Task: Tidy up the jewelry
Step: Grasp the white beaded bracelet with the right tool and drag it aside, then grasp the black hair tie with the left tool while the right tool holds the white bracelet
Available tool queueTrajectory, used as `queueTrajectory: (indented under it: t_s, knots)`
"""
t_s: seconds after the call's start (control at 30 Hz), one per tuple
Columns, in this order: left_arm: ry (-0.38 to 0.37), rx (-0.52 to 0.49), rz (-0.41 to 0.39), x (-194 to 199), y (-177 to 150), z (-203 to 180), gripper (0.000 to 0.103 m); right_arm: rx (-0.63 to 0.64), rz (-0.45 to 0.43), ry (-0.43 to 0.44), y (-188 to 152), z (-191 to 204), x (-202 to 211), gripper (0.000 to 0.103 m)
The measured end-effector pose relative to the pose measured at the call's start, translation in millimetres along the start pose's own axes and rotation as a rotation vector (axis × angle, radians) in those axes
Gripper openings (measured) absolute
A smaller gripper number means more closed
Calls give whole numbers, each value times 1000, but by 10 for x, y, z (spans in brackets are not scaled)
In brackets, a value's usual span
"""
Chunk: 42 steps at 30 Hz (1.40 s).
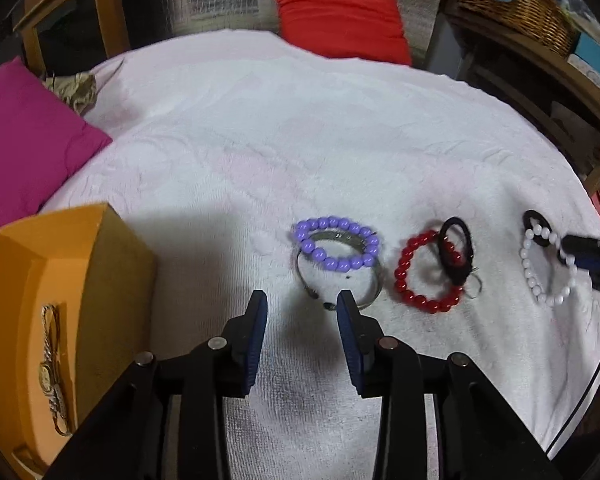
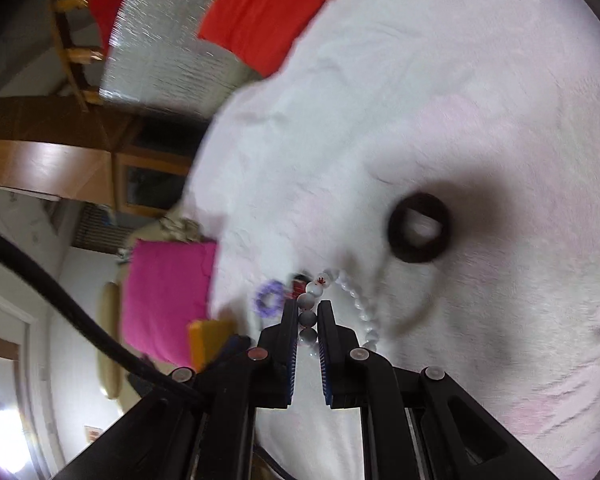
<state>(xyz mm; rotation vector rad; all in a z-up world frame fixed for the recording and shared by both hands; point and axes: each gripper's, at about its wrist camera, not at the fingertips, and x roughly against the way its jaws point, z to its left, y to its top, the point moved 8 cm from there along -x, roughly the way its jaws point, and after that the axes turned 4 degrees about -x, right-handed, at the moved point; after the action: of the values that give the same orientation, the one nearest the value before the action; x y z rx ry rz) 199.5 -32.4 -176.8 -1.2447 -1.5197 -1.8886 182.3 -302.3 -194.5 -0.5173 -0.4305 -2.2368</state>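
1. Two grippers work over a white towel (image 1: 260,140).
2. Left gripper (image 1: 302,300): jaws spread and empty; a silver bangle (image 1: 374,294) under a purple bead bracelet (image 1: 336,248) lies just ahead.
3. Right gripper (image 2: 307,312): jaws pinch a white bead bracelet (image 2: 308,318), its loop trailing onto the towel.

Watch (image 1: 52,368) in box (image 1: 88,248), apparently

Three beaded bracelets lie on the white towel (image 1: 300,140): one purple (image 1: 336,246), one red (image 1: 428,272), one white (image 1: 548,268). One silver bangle (image 1: 340,280). Two black hair ties (image 1: 456,250) (image 1: 534,228). One orange box (image 1: 60,280) at nine o'clock holds one gold watch (image 1: 52,368). Two cushions: pink (image 1: 24,140), red (image 1: 340,16).
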Motion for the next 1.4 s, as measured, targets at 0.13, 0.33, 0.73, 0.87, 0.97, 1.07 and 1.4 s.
queueTrajectory:
  t_s: [0.13, 0.33, 0.73, 0.87, 0.97, 1.07, 1.4]
  knots:
    - [8, -17, -12, 8, 13, -40, 37, 9, 15, -76, 25, -155, -15, 11]
    - [-58, -31, -47, 91, 94, -281, 37, 8, 42, -115, 15, -268, -33, 14]
    - [-165, -119, -102, 178, 164, -849, 54, 13, 60, -165, -22, -337, -105, 25]
    - [-179, -135, -77, 15, 200, -1042, 54, 19, 55, -170, -27, -330, -130, 25]
    - [-183, -143, -71, -62, 233, -1132, 46, 16, 54, -168, -25, -327, -136, 25]
    - [-203, -128, -45, -143, 251, -1180, 22, 13, 52, -163, -26, -328, -137, 25]
    - [-235, -134, -83, 55, 218, -1131, 7, 109, 6, -160, -35, -190, -67, 11]
